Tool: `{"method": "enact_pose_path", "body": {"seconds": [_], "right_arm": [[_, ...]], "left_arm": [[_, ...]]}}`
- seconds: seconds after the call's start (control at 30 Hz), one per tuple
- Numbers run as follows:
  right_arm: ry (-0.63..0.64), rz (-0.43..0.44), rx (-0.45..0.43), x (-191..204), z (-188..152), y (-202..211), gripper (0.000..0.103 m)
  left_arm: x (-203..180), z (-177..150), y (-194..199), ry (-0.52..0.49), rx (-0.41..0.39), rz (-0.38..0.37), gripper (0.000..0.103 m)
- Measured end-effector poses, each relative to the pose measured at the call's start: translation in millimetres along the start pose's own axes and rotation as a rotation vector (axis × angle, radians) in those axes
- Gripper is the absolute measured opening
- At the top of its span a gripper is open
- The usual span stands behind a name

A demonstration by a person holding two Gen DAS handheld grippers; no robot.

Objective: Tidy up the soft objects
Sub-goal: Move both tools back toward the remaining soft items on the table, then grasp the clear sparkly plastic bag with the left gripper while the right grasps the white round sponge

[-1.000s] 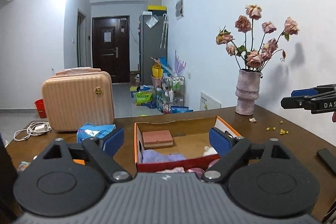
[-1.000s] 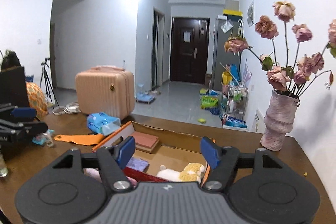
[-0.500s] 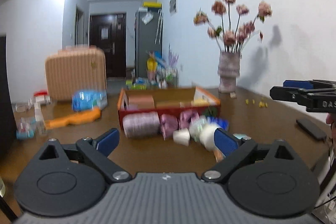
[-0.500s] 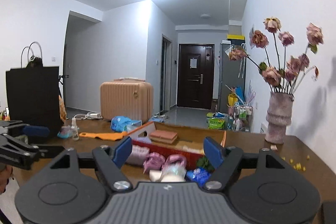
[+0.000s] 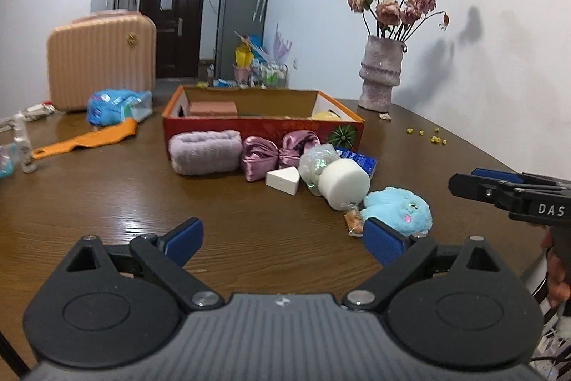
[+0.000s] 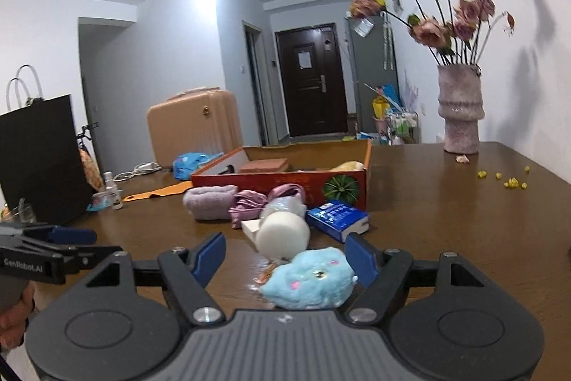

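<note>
A red cardboard box (image 5: 264, 124) (image 6: 285, 183) stands on the brown table. In front of it lie a lilac fluffy roll (image 5: 205, 156) (image 6: 208, 202), a purple satin bow (image 5: 278, 150) (image 6: 249, 204), a white wedge sponge (image 5: 282, 181), a white foam cylinder (image 5: 344, 184) (image 6: 283, 236) and a blue plush toy (image 5: 398, 209) (image 6: 310, 279). My left gripper (image 5: 282, 240) is open, low over bare table short of the pile. My right gripper (image 6: 285, 256) is open with the blue plush between its fingers, untouched.
A blue tissue pack (image 6: 337, 215) lies beside the box. A pink vase of dried roses (image 5: 380, 74) stands at the back right. An orange strip (image 5: 85, 140), a blue bag (image 5: 117, 100), small bottles (image 6: 112, 190) and a black bag (image 6: 39, 159) sit left.
Both grippers have drawn back from above the box and dropped low toward the near table. The right gripper now straddles the blue plush. Both stay open.
</note>
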State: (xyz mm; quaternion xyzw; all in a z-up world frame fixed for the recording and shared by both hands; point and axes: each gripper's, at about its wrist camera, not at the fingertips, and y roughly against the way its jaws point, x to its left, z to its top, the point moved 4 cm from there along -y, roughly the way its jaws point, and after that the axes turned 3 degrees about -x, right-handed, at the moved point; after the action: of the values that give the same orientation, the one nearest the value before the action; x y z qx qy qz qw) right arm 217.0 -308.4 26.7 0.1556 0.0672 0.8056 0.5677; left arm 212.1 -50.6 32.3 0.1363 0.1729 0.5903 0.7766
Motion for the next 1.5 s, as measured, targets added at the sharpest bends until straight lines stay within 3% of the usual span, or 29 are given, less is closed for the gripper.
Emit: {"method": "enact_pose_path", "body": {"seconds": [0.07,0.3,0.47,0.7,0.77,0.8,0.83,1.03,1.2,1.33,1.5], "right_arm": [[-0.015,0.005,0.012,-7.1,3.3,-12.8,0.072],[-0.134,0.068,0.085,-32.9,15.8,-78.4,0.059],[-0.208,0.107,0.146,-43.8,23.5,-132.6,0.058],[-0.161,0.161,0.252,-27.1,7.4,-165.5,0.058],[-0.166,0.172,0.260,-26.1,3.8,-169.5,0.058],[-0.166,0.174,0.266,-25.6,2.8,-170.9,0.058],[-0.156,0.172,0.268,-24.9,2.8,-170.9,0.054],[-0.093,0.153,0.254,-21.3,8.1,-163.0,0.047],[-0.064,0.180,0.178,-3.0,20.1,-150.9,0.047],[0.002,0.214,0.174,30.8,11.0,-154.2,0.047],[0.154,0.123,0.161,63.3,-13.5,-142.3,0.048]], "left_arm": [[0.6,5.5,-15.1,0.028,0.012,-0.024,0.096],[7.5,35.4,-86.4,0.151,0.071,-0.102,0.071],[9.2,54.6,-145.1,0.214,0.115,-0.166,0.069],[3.9,61.5,-206.1,0.231,0.211,-0.193,0.072],[1.0,57.4,-217.0,0.222,0.240,-0.195,0.058],[-1.5,55.4,-218.9,0.207,0.249,-0.202,0.034],[-4.0,55.1,-218.0,0.187,0.245,-0.219,0.029],[8.4,66.7,-176.7,0.203,0.120,-0.226,0.027],[42.9,70.4,-120.5,0.223,0.044,-0.148,0.028],[64.9,44.5,-91.3,0.211,0.098,-0.087,0.028],[72.6,10.8,-69.7,0.209,0.156,-0.035,0.030]]}}
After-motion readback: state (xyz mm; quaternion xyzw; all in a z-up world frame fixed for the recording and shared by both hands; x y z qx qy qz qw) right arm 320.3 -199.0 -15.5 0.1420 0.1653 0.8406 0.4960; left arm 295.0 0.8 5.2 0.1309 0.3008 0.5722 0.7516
